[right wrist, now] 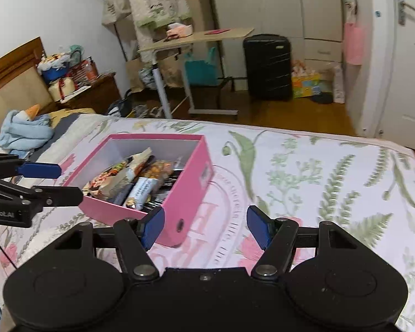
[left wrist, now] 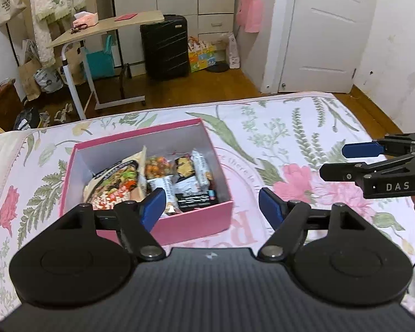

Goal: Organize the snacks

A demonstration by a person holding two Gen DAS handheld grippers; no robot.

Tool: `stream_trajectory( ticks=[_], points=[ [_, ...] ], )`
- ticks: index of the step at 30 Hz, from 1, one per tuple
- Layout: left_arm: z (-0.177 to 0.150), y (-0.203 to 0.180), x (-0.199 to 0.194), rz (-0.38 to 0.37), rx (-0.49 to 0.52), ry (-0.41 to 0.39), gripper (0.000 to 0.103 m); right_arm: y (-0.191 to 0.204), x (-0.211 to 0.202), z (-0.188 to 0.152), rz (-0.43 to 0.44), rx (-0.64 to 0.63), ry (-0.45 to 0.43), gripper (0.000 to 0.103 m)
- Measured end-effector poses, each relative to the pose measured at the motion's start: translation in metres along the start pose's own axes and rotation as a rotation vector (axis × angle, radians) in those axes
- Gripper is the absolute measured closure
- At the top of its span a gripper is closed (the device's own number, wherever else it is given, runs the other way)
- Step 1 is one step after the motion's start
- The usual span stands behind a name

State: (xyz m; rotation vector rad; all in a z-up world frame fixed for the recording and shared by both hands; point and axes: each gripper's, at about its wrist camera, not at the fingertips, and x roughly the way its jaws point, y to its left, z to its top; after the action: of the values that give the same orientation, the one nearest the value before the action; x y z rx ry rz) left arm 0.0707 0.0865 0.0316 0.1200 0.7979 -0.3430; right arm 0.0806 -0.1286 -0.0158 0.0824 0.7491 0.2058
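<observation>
- The box (left wrist: 152, 193) sits on the bed (left wrist: 290, 138), open at the top, with the snacks (left wrist: 163, 182) heaped inside it.
- No loose packet shows on the bed around the box, so the sorting looks close to done, as far as these views reach.
- The left gripper (left wrist: 211, 203) hovers above the near wall of the box; its fingers (left wrist: 152, 207) stand apart with nothing between them.
- The right gripper (right wrist: 202, 228) hangs over the near right corner of the box, fingers (right wrist: 258, 228) likewise apart and empty.
- The snacks are probably light, crinkly foil and plastic packets: slick on the flat faces, easily crushed if they hold crisps or nuts.
- A sealed end seam or a packet's narrow edge looks the safest hold; a gentle pinch should do.
- The large bag (left wrist: 116, 185) at the left of the box stands tilted above the rest and would likely flop if taken by one corner.
- The box itself looks like stiff card, light but awkward; taking opposite walls, one gripper each, would suit it best.
- What lies under the top layer of packets is hidden, and their printing is too small to read.
- The box's near wall is partly covered by each gripper's body, and the bed's near part is cut off in both views.
- No lid is in view.
</observation>
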Motion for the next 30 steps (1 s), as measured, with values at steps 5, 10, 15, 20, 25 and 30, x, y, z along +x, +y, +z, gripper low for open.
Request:
stream_trajectory(
  ticks=[5,10,15,20,25,30],
  points=[
    [-0.001,-0.012,-0.005,-0.028,-0.051,0.026,0.029,-0.010,-0.022,-0.014,-0.059,0.024,-0.022,0.032],
    [-0.007,-0.020,-0.012,-0.038,-0.104,0.019,0.029,-0.015,-0.037,-0.024,-0.098,0.035,-0.031,0.032],
    [-0.012,-0.032,-0.015,-0.031,-0.127,0.003,0.029,-0.017,-0.048,-0.028,-0.157,0.039,-0.050,0.032],
    [-0.014,-0.039,-0.006,-0.028,-0.129,0.015,0.027,-0.018,-0.051,-0.034,-0.203,0.060,-0.072,0.032],
    [-0.019,-0.038,0.009,-0.020,-0.158,0.041,0.026,-0.012,-0.046,-0.041,-0.252,0.041,-0.059,0.032],
    [-0.024,-0.038,0.016,0.013,-0.174,0.015,0.018,-0.011,-0.042,-0.048,-0.277,0.043,-0.043,0.031]
  ],
)
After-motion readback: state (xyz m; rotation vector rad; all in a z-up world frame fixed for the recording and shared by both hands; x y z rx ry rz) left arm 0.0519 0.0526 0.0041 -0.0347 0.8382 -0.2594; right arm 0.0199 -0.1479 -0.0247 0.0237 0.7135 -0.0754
